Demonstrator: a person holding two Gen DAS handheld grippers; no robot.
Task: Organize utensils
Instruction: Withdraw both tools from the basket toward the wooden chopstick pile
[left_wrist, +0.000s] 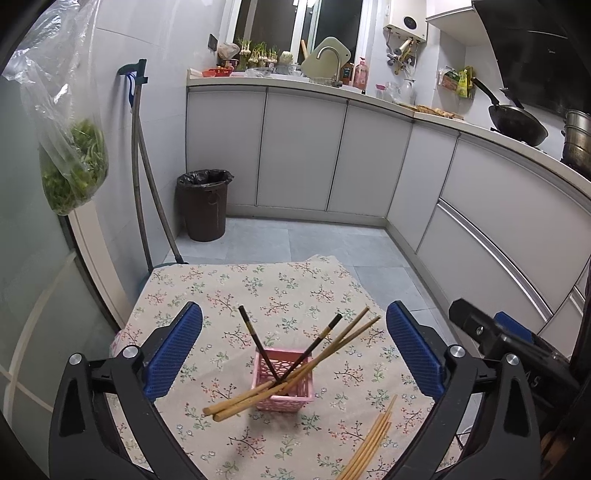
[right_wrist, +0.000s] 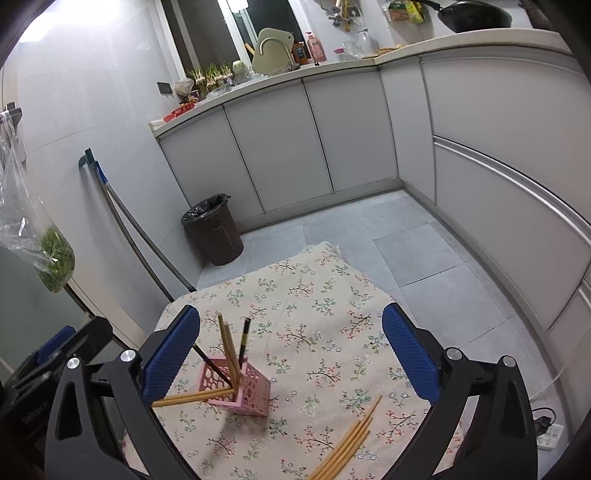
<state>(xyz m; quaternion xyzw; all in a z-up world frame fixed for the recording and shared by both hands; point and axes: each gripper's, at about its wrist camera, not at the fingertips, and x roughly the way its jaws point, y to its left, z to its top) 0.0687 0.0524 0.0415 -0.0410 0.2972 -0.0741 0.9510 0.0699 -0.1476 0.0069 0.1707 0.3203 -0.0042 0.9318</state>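
Left wrist view shows our left gripper (left_wrist: 294, 345) and right gripper (right_wrist: 290, 349) both spread wide and empty, the square pink perforated plastic holder (left_wrist: 284, 384) already propping four chopsticks, while loose pale wooden chopsticks (left_wrist: 369, 443) wait on the floral tablecloth (left_wrist: 258, 288).

Loose bamboo chopsticks (left_wrist: 371, 445): near ends cut off by bottom edge, both views. Pink holder (right_wrist: 242, 387) hides lower ends of chopsticks inside. Right gripper (left_wrist: 491, 332) only partly seen, right edge of left view. Counter items too small to tell.
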